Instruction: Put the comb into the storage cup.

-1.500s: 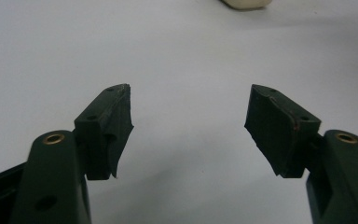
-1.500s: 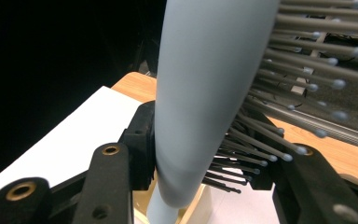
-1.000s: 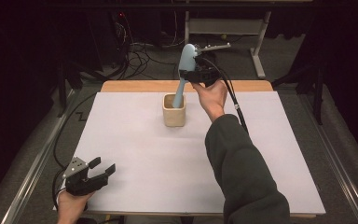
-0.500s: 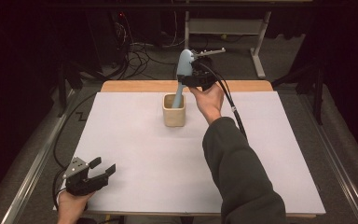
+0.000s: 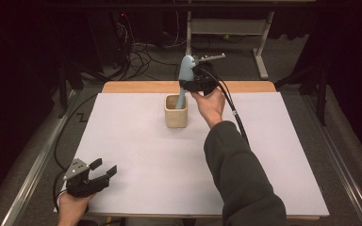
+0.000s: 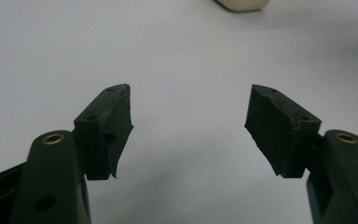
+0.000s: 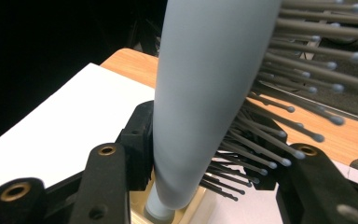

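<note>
Hairbrush more upright in cup than before.

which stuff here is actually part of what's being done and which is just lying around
In the job:
- pale blue-grey plastic hairbrush, handle end down in the cup
- small square beige cup
- right tool, jaws around the brush
- white table sheet the cup stands on

Just there:
- left tool, open, low by the near table edge
- black cables on the floor
- grey desk frame behind the table

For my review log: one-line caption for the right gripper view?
Right gripper clamped on a grey-blue hairbrush, handle end down inside the beige holder.
</note>
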### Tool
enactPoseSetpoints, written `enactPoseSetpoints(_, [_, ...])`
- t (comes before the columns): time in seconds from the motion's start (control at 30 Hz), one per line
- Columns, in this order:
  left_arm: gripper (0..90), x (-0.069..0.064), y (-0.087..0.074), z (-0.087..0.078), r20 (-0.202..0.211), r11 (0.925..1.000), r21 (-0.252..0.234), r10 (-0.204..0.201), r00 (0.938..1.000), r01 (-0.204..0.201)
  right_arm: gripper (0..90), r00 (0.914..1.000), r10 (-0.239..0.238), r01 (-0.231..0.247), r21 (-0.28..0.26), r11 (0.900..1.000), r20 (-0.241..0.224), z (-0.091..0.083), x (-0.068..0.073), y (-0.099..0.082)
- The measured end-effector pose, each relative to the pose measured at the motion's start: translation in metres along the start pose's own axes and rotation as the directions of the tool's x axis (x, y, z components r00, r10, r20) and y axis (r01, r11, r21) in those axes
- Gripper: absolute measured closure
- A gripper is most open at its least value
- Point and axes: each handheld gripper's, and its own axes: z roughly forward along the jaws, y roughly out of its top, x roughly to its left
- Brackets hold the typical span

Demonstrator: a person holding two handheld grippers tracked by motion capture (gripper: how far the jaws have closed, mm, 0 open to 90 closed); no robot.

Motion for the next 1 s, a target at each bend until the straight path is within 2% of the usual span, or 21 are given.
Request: enactPoseSetpoints(1.0, [31.9, 0.000, 0.000, 0.000, 0.002, 1.0000, -0.002, 0.004, 1.0000, -0.004, 51.9, 1.0000, -0.003, 0.002, 0.057, 0.9984, 0.005, 0.022, 0.000, -0.024])
